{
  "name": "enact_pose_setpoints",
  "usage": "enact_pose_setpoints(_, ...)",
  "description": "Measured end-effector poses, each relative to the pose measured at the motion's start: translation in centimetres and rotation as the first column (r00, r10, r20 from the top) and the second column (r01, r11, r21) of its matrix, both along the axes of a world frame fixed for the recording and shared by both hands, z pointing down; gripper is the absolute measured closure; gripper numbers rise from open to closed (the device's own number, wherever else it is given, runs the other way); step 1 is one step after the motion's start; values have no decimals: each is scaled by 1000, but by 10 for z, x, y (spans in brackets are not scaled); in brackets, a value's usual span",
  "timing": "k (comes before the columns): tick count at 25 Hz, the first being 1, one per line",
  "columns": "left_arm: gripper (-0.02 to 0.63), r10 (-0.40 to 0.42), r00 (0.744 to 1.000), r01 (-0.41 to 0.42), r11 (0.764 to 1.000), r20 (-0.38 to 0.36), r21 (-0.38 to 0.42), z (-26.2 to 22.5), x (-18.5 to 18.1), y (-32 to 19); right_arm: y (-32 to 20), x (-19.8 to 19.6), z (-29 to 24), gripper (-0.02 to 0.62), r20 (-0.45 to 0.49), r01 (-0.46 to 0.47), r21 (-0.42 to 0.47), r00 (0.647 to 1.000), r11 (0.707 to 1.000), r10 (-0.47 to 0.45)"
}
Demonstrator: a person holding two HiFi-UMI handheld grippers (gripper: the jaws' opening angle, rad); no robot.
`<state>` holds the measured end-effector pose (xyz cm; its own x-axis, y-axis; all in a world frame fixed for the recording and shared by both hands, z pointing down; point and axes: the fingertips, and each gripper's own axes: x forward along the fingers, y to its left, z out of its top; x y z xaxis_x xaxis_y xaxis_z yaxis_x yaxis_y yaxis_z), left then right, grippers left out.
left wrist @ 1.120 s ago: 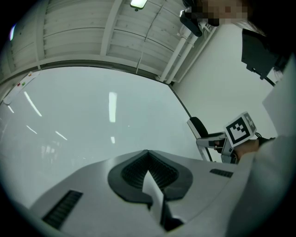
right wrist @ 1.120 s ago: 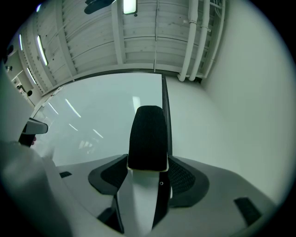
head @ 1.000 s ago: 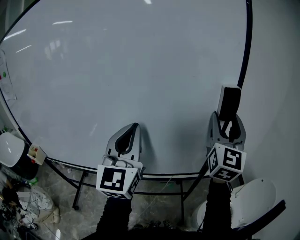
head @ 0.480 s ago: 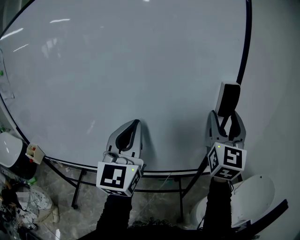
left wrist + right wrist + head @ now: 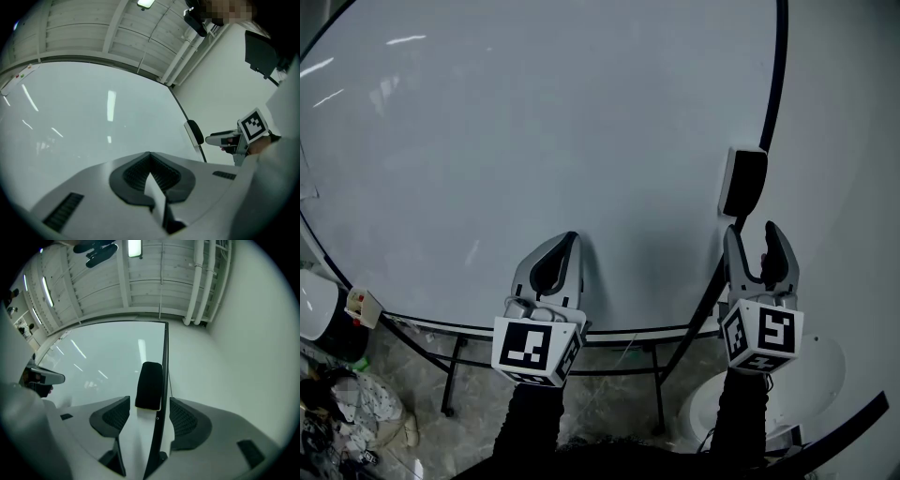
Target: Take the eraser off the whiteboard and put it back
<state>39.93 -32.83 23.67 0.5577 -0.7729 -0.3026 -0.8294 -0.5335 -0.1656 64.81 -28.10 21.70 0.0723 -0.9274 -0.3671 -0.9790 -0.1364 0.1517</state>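
The black eraser (image 5: pixel 742 181) clings to the whiteboard (image 5: pixel 534 122) right beside its black right edge. My right gripper (image 5: pixel 752 232) is open just below the eraser, apart from it, nothing between its fingers. In the right gripper view the eraser (image 5: pixel 150 385) stands ahead of the open right gripper (image 5: pixel 149 404), on the whiteboard (image 5: pixel 93 366). My left gripper (image 5: pixel 567 239) is shut and empty, low against the board. The left gripper view shows the shut left gripper (image 5: pixel 150 157), the eraser (image 5: pixel 194 133) and the right gripper (image 5: pixel 225 138) off to the right.
The board's black frame (image 5: pixel 773 84) runs up the right side, with bare wall beyond it. Under the board are metal stand legs (image 5: pixel 661 398), a white stool (image 5: pixel 825 366), a dark bin (image 5: pixel 323 323), a small box (image 5: pixel 364 305) and floor clutter (image 5: pixel 337 412).
My right gripper was round the eraser; it has opened and drawn back down, leaving the eraser on the board. The left gripper has hardly moved.
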Motion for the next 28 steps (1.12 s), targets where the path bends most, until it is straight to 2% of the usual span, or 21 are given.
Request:
enact_pose_setpoints(2,600,6,1000,-6,1000,0,-3,3,3,2,6,-5,-1,321,-5,19,19,1000,1000,-18)
enact_pose_setpoints(4,601,6,1000,-6,1000,1,0,4,5,4,9,-9,-2,353,-19,24,26,1000,999,-23)
enact_pose_setpoints(8,601,6,1000,-6,1000,-3,-1,5,7,7,17,-13,-1,441,-15,36,22,999,999,-35)
enact_pose_setpoints(12,600,5,1000,-5,1000,-8,0,5,8,9,22,-15,-1,555,-6,54,18,999,998,-54)
enact_pose_setpoints(14,600,5,1000,-5,1000,-10,1,5,8,10,23,-16,1,580,-1,62,12,998,998,-62)
enact_pose_setpoints(28,600,5,1000,-5,1000,-9,-14,13,12,9,21,-29,17,586,-23,110,-68,994,992,-111)
